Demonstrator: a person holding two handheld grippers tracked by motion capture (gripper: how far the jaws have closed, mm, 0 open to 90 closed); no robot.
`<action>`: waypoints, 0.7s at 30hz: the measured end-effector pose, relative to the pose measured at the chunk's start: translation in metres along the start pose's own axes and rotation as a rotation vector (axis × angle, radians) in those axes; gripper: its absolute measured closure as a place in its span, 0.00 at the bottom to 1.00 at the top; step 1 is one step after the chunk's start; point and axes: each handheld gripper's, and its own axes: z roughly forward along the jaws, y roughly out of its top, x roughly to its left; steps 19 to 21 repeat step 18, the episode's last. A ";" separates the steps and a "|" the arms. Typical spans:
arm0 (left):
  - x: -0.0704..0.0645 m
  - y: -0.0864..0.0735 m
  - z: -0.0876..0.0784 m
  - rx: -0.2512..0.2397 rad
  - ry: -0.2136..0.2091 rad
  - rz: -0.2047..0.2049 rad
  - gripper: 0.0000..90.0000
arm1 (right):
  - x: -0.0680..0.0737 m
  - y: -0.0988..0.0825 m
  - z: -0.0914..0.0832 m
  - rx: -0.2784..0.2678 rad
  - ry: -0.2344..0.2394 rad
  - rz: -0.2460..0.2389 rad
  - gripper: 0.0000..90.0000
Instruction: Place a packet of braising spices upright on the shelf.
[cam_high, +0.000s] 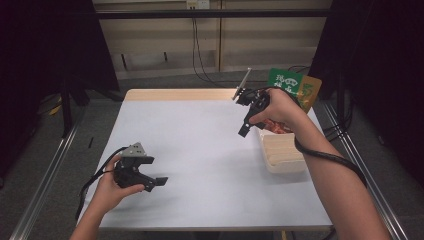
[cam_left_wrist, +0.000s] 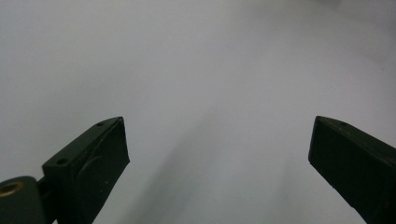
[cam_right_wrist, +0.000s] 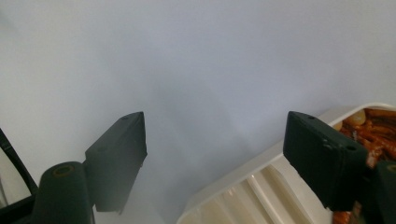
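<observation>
The right gripper (cam_high: 248, 117), jaws spread and empty, hovers beside the white tray (cam_high: 282, 159) of reddish food (cam_high: 276, 126), a green packet (cam_high: 286, 83) behind, while the left gripper (cam_high: 150, 181) gapes over bare table (cam_high: 200, 150).

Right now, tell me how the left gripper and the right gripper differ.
The left gripper sits low over bare table near the person's edge; the right gripper hangs farther off, beside the white tray. The left gripper's jaws point sideways across the table; the right's angle downward. Both stand open, holding nothing.
</observation>
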 end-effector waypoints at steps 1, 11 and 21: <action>0.000 0.000 0.000 -0.001 -0.002 0.001 0.05 | 0.001 0.000 0.001 -0.002 0.001 -0.002 0.24; 0.000 0.000 0.002 0.013 0.000 0.007 0.05 | 0.012 -0.005 0.028 0.003 0.036 -0.015 0.23; 0.001 -0.002 0.004 0.009 0.006 0.003 0.05 | 0.023 -0.006 0.040 -0.008 0.032 -0.048 0.22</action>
